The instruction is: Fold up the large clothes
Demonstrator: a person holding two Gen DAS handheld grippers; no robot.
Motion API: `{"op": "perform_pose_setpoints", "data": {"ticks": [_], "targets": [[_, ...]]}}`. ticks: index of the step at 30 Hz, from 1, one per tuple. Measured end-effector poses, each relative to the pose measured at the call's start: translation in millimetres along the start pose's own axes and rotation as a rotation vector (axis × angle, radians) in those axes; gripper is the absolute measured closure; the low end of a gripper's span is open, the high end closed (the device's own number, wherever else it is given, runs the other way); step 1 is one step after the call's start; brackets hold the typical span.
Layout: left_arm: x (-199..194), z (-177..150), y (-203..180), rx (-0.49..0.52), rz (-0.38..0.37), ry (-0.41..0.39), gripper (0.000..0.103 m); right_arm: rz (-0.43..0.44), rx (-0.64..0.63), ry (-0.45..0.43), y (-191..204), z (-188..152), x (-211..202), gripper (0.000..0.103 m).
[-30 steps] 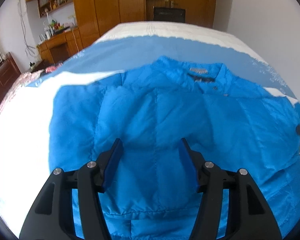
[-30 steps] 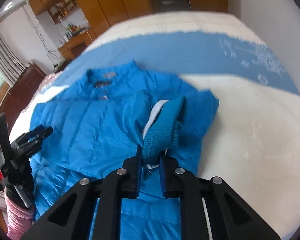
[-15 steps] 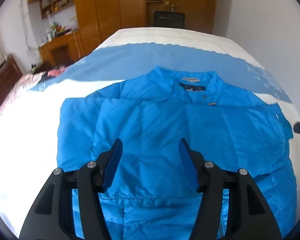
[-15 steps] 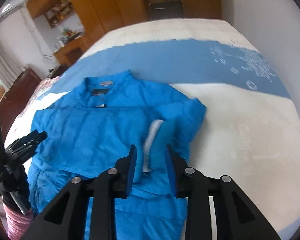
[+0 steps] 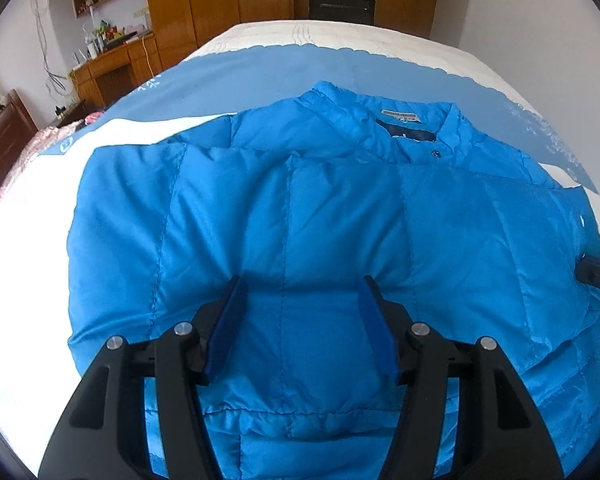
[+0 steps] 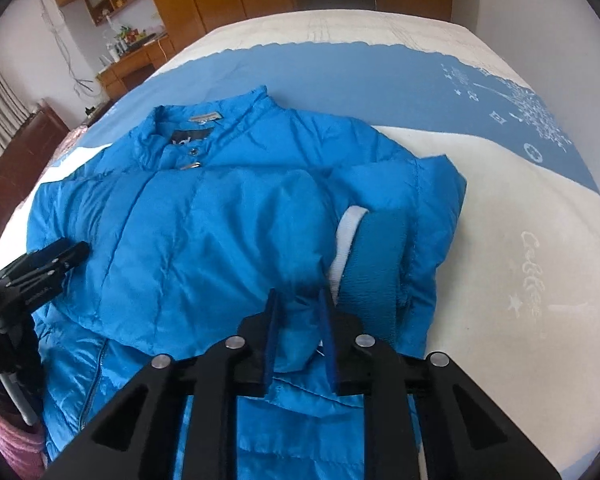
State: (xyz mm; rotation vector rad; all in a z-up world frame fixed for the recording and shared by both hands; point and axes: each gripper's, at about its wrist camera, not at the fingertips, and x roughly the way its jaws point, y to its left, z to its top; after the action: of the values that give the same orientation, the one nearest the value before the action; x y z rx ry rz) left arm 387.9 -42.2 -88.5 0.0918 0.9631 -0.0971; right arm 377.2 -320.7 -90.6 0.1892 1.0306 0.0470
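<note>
right gripper (image 6: 300,300) above the jacket (image 6: 204,240), jaws closing on nothing; left gripper (image 5: 298,292) parted, empty, over jacket's middle. jacket lies on the bed (image 6: 520,240), both sleeves folded in, body fold left. only right view shows the knit cuff (image 6: 374,256) near jacket's right edge

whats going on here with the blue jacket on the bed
A person is folding a blue puffer jacket laid out on a bed, holding a two-finger tool in each hand. Both sleeves are folded in across the front, and one knit cuff lies on top at the side. The right tool hovers just beside that cuff, its jaws closing with nothing gripped between them. The left tool is open over the middle of the jacket, holding nothing.
</note>
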Motion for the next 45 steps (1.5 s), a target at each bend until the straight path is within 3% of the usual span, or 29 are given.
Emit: {"op": "perform_pose_setpoints", "data": {"ticks": [2,8,13,22,26,28,31,35,40,42,45], "targets": [[-8.8,-1.8,-4.6,0.004,0.025,-0.013,0.046,0.004,0.012,-0.025,0.9,-1.1,-9.4,0.084],[-36.5,-6.9,-29.0,0.078,-0.007,-0.093,0.046,-0.011,-0.039,-0.090,17.7,-3.3,-34.2,0.082],[-9.5,-10.3,-28.4,0.082,-0.014,-0.023,0.043,-0.002,-0.031,-0.013,14.5,-3.6,-5.5,0.085],[5.3,-10.9,-25.6,0.057,-0.037,-0.005,0.042,-0.004,-0.040,-0.020,15.5,-8.2,6.8,0.085],[-17.3,-13.2,-21.7,0.055,-0.026,0.012,0.044,0.077,-0.019,-0.050,11.3,-14.2,-21.3,0.081],[-48.7,-18.6,-16.2,0.073,-0.016,-0.035,0.043,0.118,-0.038,-0.109,9.6,-23.2,-58.9,0.077],[-105.6,-37.8,6.4,0.087,0.006,-0.115,0.034,0.111,-0.068,-0.166,0.2,-46.9,-107.7,0.061],[-161.9,-84.2,58.5,0.055,0.081,-0.151,0.024,0.142,-0.105,-0.125,-20.0,-105.2,-143.5,0.053],[-181.3,-156.7,109.4,-0.035,0.090,-0.042,0.022,0.104,-0.120,-0.064,-34.1,-185.4,-157.8,0.044],[-183.7,-182.6,121.0,-0.072,0.097,-0.011,0.022,0.122,-0.096,-0.024,-38.9,-210.9,-156.4,0.043],[-186.8,-216.1,133.4,-0.138,0.042,0.036,0.022,0.176,-0.058,0.023,-41.3,-243.9,-154.3,0.043]]}}
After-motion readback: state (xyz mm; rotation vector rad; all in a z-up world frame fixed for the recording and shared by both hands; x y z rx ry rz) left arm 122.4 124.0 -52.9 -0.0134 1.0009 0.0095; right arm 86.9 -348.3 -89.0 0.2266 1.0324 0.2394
